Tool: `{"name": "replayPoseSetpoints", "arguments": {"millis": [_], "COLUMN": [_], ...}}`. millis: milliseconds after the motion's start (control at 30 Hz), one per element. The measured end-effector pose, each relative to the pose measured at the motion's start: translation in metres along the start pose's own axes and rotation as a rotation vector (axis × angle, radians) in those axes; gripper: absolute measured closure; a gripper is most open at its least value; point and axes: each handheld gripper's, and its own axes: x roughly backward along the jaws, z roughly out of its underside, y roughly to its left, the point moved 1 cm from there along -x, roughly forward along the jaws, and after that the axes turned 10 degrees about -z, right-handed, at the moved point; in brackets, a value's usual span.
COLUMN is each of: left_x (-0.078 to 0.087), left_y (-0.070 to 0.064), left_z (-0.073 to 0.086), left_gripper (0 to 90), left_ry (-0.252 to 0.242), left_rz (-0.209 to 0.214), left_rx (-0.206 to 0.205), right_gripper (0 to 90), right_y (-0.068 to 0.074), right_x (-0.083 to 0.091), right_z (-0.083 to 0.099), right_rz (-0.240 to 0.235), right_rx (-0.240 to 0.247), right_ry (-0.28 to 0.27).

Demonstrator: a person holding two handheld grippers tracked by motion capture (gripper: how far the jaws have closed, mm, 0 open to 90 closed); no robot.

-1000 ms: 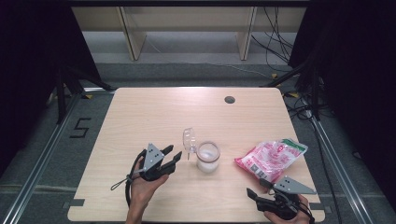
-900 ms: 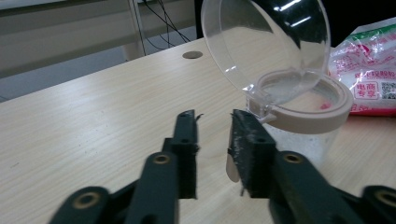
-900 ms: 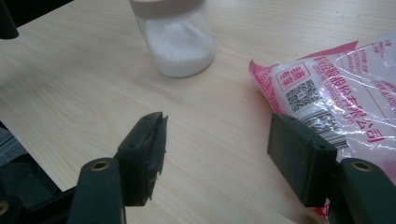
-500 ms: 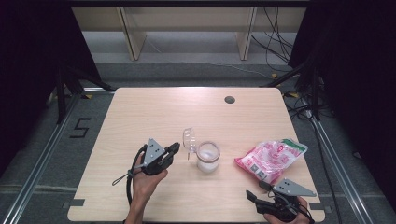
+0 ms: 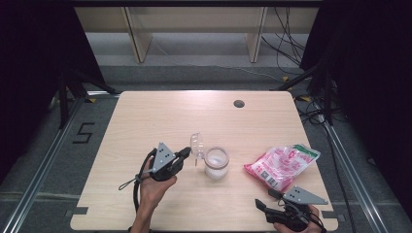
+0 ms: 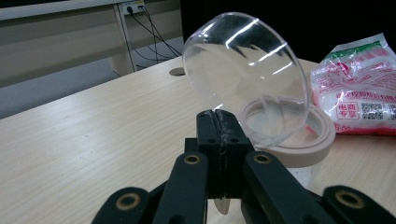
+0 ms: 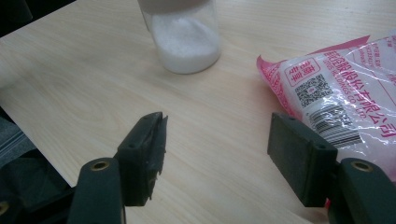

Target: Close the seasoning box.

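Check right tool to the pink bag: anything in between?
Nothing visible. In the right gripper view the right tool is open over bare table, and the pink bag already lies at its right jaw. The jar stands farther off, out of the path.

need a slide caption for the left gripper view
Left gripper shut on the clear hinged lid, flipped up over the jar, with the pink bag behind.

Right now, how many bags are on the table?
1. The pink and white bag lies on the table, right of the jar and just beyond the open right gripper. The left gripper pinches the jar's clear lid.
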Motion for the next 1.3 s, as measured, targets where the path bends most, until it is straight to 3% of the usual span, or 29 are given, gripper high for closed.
{"name": "replayPoseSetpoints", "arguments": {"millis": [33, 67, 100, 200, 233, 267, 300, 333, 433, 533, 600, 667, 733, 933, 967, 1000, 1167, 1300], "left_x": [0.0, -0.001, -0.001, -0.001, -0.003, -0.002, -0.002, -0.001, -0.003, -0.003, -0.003, -0.004, -0.004, -0.005, -0.005, -0.005, -0.005, -0.004], "left_y": [0.0, -0.001, -0.001, -0.002, -0.002, -0.002, -0.002, -0.002, -0.002, -0.002, -0.004, -0.004, -0.005, -0.01, -0.011, -0.011, -0.013, -0.013], "left_z": [0.0, -0.001, -0.001, -0.002, -0.003, -0.002, -0.003, -0.003, -0.003, -0.005, -0.005, -0.006, -0.006, -0.009, -0.01, -0.01, -0.011, -0.013], "left_gripper": [89.0, 89.0, 89.0, 89.0, 89.0, 89.1, 89.1, 89.0, 88.9, 88.6, 88.4, 88.2, 88.1, 87.6, 87.6, 87.6, 87.3, 87.3], "left_ry": [-0.001, -0.002, -0.008, -0.006, -0.034, -0.021, -0.018, -0.016, -0.028, -0.031, -0.031, -0.038, -0.031, -0.044, -0.045, -0.044, -0.048, -0.035], "left_rz": [-0.001, -0.001, 0.004, 0.004, 0.007, -0.003, 0.0, -0.002, 0.001, 0.001, 0.012, 0.01, 0.012, 0.026, 0.026, 0.028, 0.043, 0.039], "left_rx": [0.005, 0.006, -0.001, -0.004, -0.032, -0.021, -0.016, -0.013, -0.018, -0.038, -0.024, -0.035, -0.041, -0.038, -0.038, -0.044, -0.048, -0.074], "right_gripper": [37.2, 37.2, 37.2, 37.1, 37.1, 37.1, 37.1, 37.0, 36.8, 36.8, 36.8, 36.8, 36.8, 36.8, 36.9, 36.9, 36.9, 36.8], "right_y": [-0.001, 0.0, -0.003, -0.002, -0.002, -0.003, -0.002, 0.001, 0.001, -0.003, -0.002, 0.002, -0.001, -0.001, 0.0, -0.001, -0.001, 0.0], "right_x": [0.0, 0.0, 0.0, 0.001, 0.0, 0.0, 0.0, 0.0, 0.0, -0.001, -0.001, -0.001, -0.001, -0.002, -0.002, -0.002, -0.002, -0.003], "right_z": [-0.001, 0.0, -0.001, -0.001, -0.001, -0.001, -0.001, 0.0, 0.0, 0.0, 0.0, 0.0, 0.0, 0.0, 0.0, 0.0, 0.0, 0.0], "right_rz": [0.004, -0.002, 0.006, 0.006, 0.006, 0.007, 0.008, -0.005, -0.008, -0.014, -0.015, -0.014, -0.001, -0.007, -0.01, -0.011, -0.015, -0.027], "right_rx": [0.024, 0.004, 0.05, 0.047, 0.052, 0.06, 0.059, 0.017, 0.018, 0.055, 0.048, 0.011, 0.048, 0.049, 0.03, 0.049, 0.05, 0.04], "right_ry": [0.0, 0.013, 0.007, 0.006, 0.006, 0.003, 0.005, 0.005, 0.003, 0.006, 0.012, 0.008, 0.005, 0.002, 0.005, 0.003, 0.007, 0.003]}}
